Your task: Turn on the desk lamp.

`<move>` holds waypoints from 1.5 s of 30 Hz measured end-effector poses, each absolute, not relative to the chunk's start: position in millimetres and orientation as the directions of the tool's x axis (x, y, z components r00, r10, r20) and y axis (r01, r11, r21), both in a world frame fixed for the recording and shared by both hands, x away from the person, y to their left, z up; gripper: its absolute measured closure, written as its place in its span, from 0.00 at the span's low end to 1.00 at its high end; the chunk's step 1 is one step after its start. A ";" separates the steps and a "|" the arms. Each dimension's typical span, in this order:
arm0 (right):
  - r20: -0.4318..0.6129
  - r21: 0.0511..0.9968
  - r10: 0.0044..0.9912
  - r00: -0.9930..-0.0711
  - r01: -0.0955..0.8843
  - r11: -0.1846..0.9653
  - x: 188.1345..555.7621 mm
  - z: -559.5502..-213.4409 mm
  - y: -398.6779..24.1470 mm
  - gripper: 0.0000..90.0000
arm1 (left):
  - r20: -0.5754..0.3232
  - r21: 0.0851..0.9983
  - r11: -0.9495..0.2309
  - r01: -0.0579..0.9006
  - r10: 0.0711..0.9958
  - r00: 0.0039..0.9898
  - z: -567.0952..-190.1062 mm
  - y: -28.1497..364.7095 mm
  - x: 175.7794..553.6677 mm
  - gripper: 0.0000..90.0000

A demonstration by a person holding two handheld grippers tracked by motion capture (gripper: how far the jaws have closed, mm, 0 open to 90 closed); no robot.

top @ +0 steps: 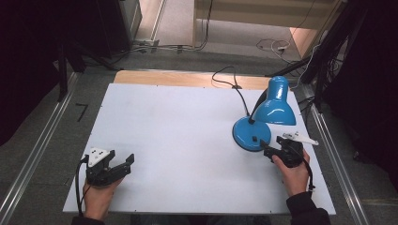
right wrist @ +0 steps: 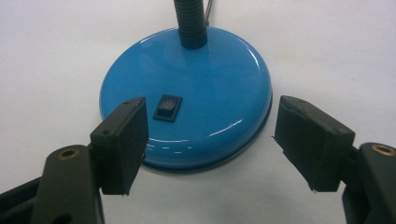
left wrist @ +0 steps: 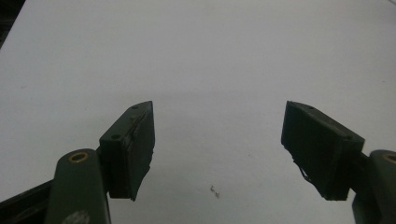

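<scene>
Right now the blue lamp point(top: 263, 122) stands near the table's point(top: 178, 136) right edge — its round base has a black switch point(right wrist: 167, 107). Just before it, the right gripper point(right wrist: 212, 140) gapes, grasping nothing. By the near left corner the left gripper point(left wrist: 217, 140) gapes too.

landmark: lamp base point(top: 252, 133) | left of base: bare white counter point(top: 178, 140), free passage | above base: shade point(top: 276, 108) and neck point(top: 257, 105) overhang, blocking descent | behind base: cord point(top: 230, 82) trails across | front of base: right gripper point(top: 268, 151) close, jaws wide | switch point(right wrist: 167, 107) top unobstructed
</scene>
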State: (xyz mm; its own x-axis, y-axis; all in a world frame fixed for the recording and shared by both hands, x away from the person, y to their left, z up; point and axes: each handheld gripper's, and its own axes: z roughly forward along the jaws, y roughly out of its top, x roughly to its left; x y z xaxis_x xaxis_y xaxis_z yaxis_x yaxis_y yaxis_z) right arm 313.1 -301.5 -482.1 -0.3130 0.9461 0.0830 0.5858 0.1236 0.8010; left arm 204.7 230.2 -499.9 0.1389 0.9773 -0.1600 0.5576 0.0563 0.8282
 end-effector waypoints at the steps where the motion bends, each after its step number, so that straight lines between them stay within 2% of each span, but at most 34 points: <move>1: 0.086 0.803 0.944 -0.318 0.583 0.123 313.8 -482.0 -300.5 0.29 | -0.159 0.828 0.055 0.558 0.977 0.140 -499.9 230.2 204.8 0.29; 8: 0.092 0.805 0.940 -0.328 0.581 0.123 316.1 -481.6 -296.7 0.32 | -0.159 0.828 0.055 0.558 0.977 0.140 -499.9 230.2 204.8 0.30; 13: 0.087 0.808 0.939 -0.333 0.575 0.129 317.9 -481.5 -293.0 0.39 | -0.160 0.828 0.056 0.558 0.977 0.140 -500.0 230.2 204.9 0.30; 14: 0.083 0.819 0.939 -0.334 0.560 0.127 317.8 -480.8 -292.3 0.47 | -0.160 0.828 0.056 0.558 0.977 0.140 -500.0 230.2 204.9 0.30; 15: 0.083 0.819 0.939 -0.334 0.560 0.127 317.8 -480.8 -292.3 0.47 | -0.160 0.828 0.056 0.558 0.977 0.140 -500.0 230.2 204.9 0.30; 16: 0.085 0.821 0.938 -0.336 0.557 0.125 318.0 -480.5 -292.2 0.52 | -0.160 0.828 0.056 0.558 0.977 0.139 -500.0 230.2 204.9 0.30; 17: 0.085 0.823 0.936 -0.341 0.553 0.126 319.1 -480.6 -292.2 0.62 | -0.159 0.827 0.054 0.559 0.977 0.140 -500.1 230.4 204.9 0.30; 18: 0.085 0.823 0.936 -0.341 0.553 0.126 319.1 -480.6 -292.2 0.62 | -0.158 0.827 0.054 0.559 0.977 0.140 -500.2 230.3 205.0 0.30; 19: 0.092 0.818 0.932 -0.351 0.560 0.130 320.6 -481.4 -291.7 0.72 | -0.159 0.828 0.054 0.559 0.977 0.140 -500.2 230.3 205.0 0.30; 20: 0.092 0.818 0.932 -0.351 0.560 0.130 320.6 -481.4 -291.7 0.72 | -0.158 0.828 0.054 0.559 0.977 0.140 -500.2 230.3 205.0 0.30; 21: 0.091 0.814 0.932 -0.351 0.565 0.134 321.5 -482.0 -290.5 0.81 | -0.159 0.828 0.055 0.558 0.977 0.141 -500.2 230.4 205.1 0.30; 22: 0.091 0.814 0.932 -0.351 0.565 0.134 321.5 -482.0 -290.5 0.81 | -0.160 0.828 0.055 0.558 0.977 0.140 -500.2 230.4 205.2 0.30; 25: 0.090 0.818 0.927 -0.364 0.558 0.139 324.0 -481.6 -289.2 0.93 | -0.160 0.828 0.055 0.559 0.977 0.141 -500.3 230.4 205.2 0.30; 28: 0.090 0.823 0.924 -0.372 0.551 0.141 324.9 -481.4 -287.8 0.97 | -0.160 0.828 0.055 0.559 0.977 0.141 -500.2 230.4 205.2 0.30; 45: 0.079 0.806 0.917 -0.392 0.566 0.172 332.4 -490.0 -278.4 0.97 | -0.160 0.827 0.055 0.560 0.977 0.140 -500.1 230.7 205.1 0.30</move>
